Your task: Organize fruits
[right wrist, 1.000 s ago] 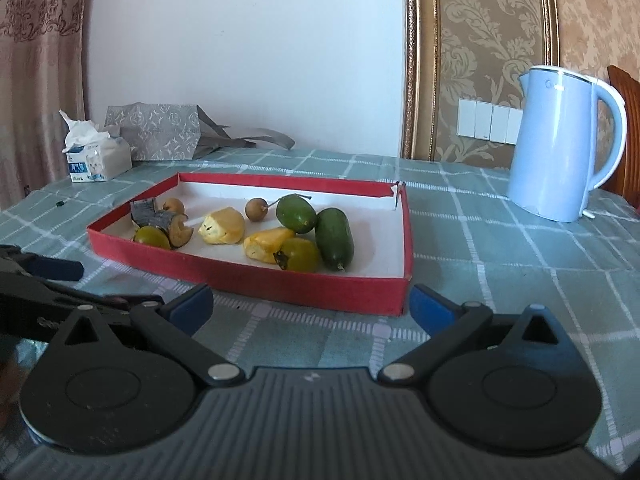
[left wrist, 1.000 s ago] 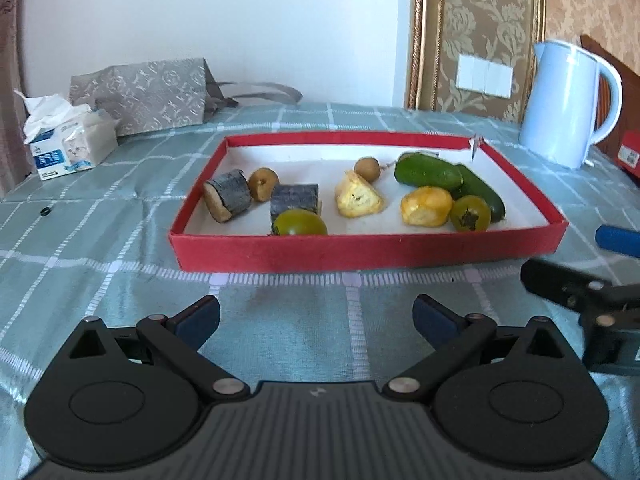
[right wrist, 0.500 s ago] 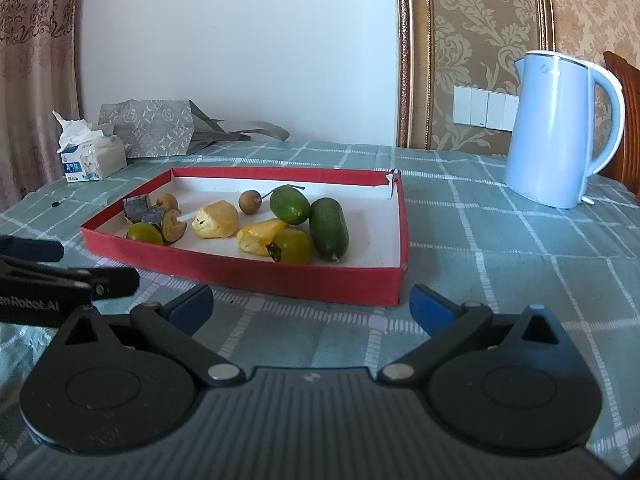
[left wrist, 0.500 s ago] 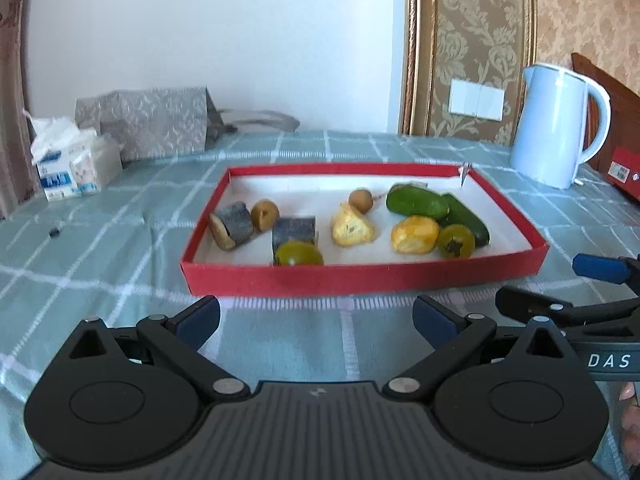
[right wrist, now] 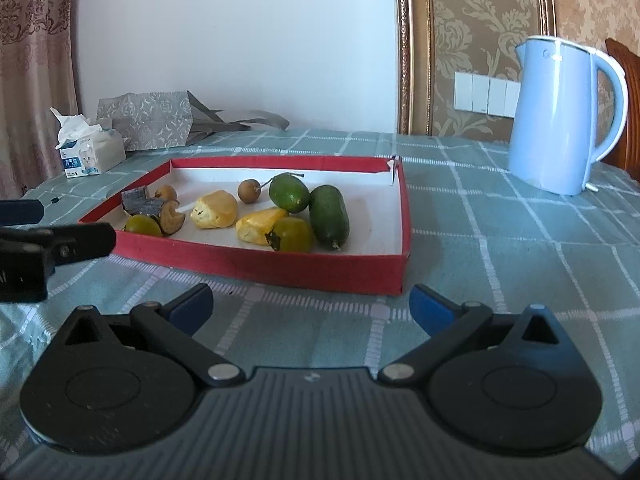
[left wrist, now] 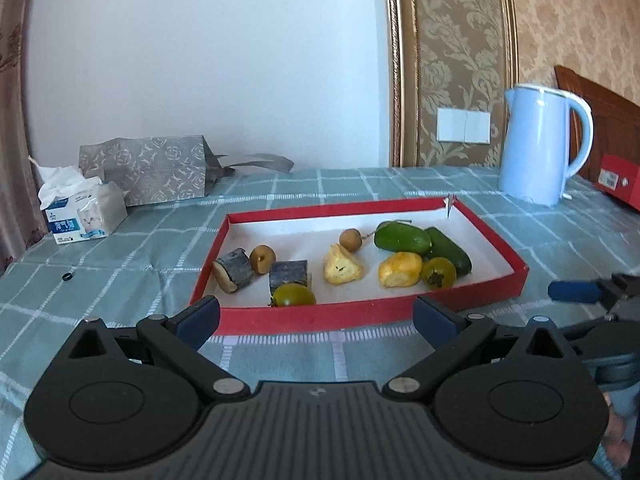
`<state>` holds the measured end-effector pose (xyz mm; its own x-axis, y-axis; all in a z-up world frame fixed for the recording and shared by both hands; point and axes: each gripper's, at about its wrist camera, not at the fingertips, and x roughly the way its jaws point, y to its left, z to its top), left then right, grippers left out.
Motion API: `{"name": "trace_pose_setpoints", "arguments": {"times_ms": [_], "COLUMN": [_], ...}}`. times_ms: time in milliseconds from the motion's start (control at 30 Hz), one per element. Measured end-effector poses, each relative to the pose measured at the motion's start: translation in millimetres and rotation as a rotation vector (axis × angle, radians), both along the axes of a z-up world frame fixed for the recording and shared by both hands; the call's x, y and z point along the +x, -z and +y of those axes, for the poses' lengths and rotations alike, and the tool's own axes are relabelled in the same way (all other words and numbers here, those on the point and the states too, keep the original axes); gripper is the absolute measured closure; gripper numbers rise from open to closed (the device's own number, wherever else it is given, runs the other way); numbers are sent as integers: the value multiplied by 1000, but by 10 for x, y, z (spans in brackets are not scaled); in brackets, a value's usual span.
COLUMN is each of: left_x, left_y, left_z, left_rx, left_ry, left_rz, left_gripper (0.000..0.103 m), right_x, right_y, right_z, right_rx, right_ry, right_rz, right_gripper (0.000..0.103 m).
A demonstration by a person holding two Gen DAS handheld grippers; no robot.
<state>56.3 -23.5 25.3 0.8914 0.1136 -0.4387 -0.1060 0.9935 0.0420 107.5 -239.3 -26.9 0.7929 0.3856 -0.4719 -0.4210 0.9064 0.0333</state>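
- Left wrist view: the red tray (left wrist: 360,314) is seen on the checked tablecloth (left wrist: 120,276); its low wall could be snagged by a shallow approach
- the left gripper (left wrist: 316,316) and right gripper (right wrist: 310,304) are held wide apart, empty
- green, yellow and brown fruits (left wrist: 402,238) are clustered inside the tray; round ones could be nudged rolling

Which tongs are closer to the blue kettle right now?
Right. The right tongs sit before the red tray's right corner, the blue kettle just beyond. The left tongs face the tray's left half, farther away.
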Motion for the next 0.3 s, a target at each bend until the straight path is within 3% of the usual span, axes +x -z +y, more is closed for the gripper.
{"name": "trace_pose_setpoints", "arguments": {"times_ms": [300], "left_x": [4], "left_y": [6], "left_z": [50], "left_rx": [-5], "left_ry": [-12], "left_rz": [3], "left_gripper": [0], "right_x": [-3], "right_y": [8], "right_z": [19], "right_rx": [-13], "right_ry": [-4], "right_rz": [-3], "right_gripper": [0]}}
